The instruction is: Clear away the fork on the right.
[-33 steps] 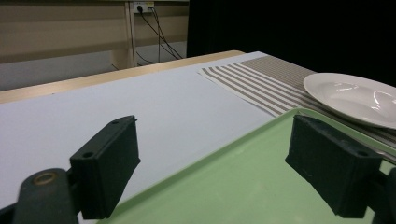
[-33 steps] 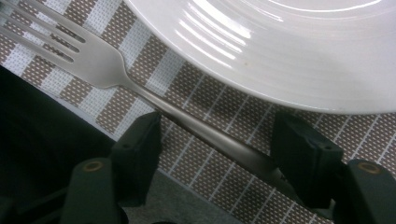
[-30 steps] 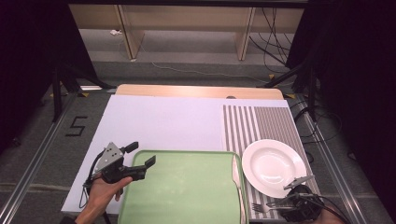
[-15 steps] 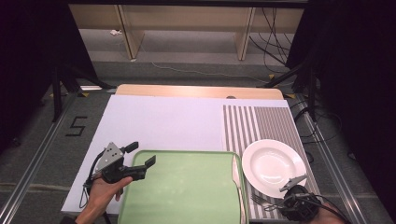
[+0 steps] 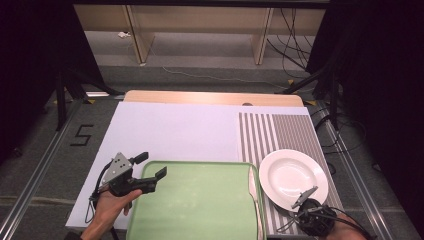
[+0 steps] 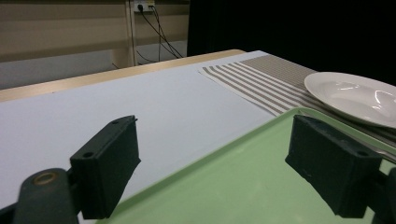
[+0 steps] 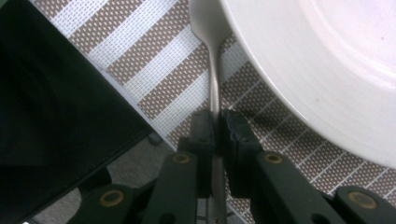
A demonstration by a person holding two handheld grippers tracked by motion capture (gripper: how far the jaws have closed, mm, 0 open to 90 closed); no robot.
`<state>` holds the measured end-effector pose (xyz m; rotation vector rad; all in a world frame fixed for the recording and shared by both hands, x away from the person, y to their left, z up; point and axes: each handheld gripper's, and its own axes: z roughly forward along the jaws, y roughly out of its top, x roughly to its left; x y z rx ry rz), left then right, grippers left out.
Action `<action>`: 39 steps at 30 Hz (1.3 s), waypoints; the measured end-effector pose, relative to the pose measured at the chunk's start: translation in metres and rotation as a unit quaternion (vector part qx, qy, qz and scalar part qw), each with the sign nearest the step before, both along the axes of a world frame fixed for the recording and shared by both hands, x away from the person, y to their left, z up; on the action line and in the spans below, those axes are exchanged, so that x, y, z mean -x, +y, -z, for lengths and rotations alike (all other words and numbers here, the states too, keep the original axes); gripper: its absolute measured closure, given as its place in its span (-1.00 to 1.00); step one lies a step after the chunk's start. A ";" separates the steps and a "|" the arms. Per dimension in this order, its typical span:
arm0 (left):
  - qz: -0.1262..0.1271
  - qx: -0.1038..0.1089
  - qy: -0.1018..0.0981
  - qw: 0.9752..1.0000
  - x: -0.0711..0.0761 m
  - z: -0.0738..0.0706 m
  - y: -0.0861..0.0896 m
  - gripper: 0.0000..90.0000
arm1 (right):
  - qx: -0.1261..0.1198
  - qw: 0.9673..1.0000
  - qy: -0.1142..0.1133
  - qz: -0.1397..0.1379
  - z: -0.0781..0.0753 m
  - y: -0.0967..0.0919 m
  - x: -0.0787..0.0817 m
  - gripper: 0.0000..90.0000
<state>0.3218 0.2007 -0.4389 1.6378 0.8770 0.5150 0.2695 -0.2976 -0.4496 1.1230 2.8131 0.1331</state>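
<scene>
Two black grippers were at work at the near edge of the table. Right gripper had just been closing its jaws, and in its own view the pads pinched the thin neck of a silver metal utensil, whose broad end reached up beside the rim of a round white ceramic plate; whether it was a spoon or a fork could not be told there. Utensil and plate both lay over a brown-and-white striped woven placemat. From the high view the same gripper sat at the near rim of the plate, on the mat. Left gripper hung over the far left corner of a pale green rectangular plastic tray, its jaws wide apart with nothing between them; its own view showed one pad over the white table sheet and the other above the tray. A pale utensil lay along the tray's right edge
</scene>
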 end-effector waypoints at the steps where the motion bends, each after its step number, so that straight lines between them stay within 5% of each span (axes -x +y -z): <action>1: -0.001 0.000 0.000 1.000 0.000 0.000 0.000 -0.65 | 0.002 1.000 -0.004 -0.004 0.000 0.001 0.000 0.87; 21: -0.003 -0.001 0.000 1.000 0.000 0.000 0.001 -0.64 | -0.020 0.998 -0.014 -0.057 -0.008 0.023 0.007 0.89; 25: -0.002 0.000 -0.001 1.000 0.000 0.000 0.000 -0.64 | -0.066 0.996 -0.024 -0.058 -0.017 0.032 0.004 0.89; 33: -0.003 0.000 -0.003 1.000 0.001 -0.001 0.001 -0.65 | -0.106 0.992 -0.042 -0.061 -0.030 0.055 -0.011 0.89; 39: -0.006 0.003 -0.005 1.000 0.000 -0.001 0.002 -0.65 | -0.170 0.983 -0.045 -0.059 -0.044 0.080 -0.021 0.89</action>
